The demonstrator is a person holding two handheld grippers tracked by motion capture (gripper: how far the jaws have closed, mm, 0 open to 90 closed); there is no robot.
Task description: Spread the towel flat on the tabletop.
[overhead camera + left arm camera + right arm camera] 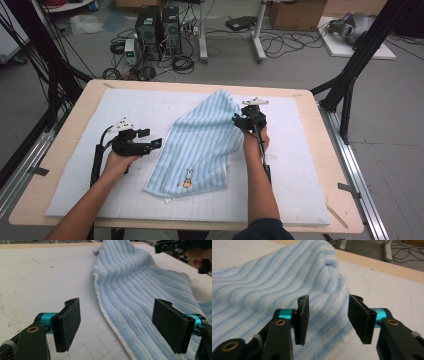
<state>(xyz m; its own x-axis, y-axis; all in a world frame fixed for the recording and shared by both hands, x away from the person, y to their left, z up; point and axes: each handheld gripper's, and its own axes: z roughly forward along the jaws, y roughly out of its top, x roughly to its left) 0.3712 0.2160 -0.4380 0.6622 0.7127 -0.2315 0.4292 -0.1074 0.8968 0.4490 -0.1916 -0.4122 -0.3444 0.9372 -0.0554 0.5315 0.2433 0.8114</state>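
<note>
A light blue striped towel (202, 142) lies folded and rumpled on the white mat, a small rabbit motif near its front edge. My left gripper (156, 143) hovers just left of the towel, jaws wide open with nothing between them. In the left gripper view the left gripper (117, 315) frames the towel's (140, 290) white-trimmed edge, and the right gripper (172, 245) shows at the top right. My right gripper (236, 119) sits at the towel's raised right edge. Seen from the right gripper view, the right gripper (329, 308) stands open above the towel (274, 290), pads apart from the cloth.
The white gridded mat (300, 165) covers most of the wooden table (67, 135). Bare mat lies left and right of the towel. Beyond the far edge stand computer towers (157, 27), cables and desk legs on the floor. Black frame struts (350, 75) flank the table.
</note>
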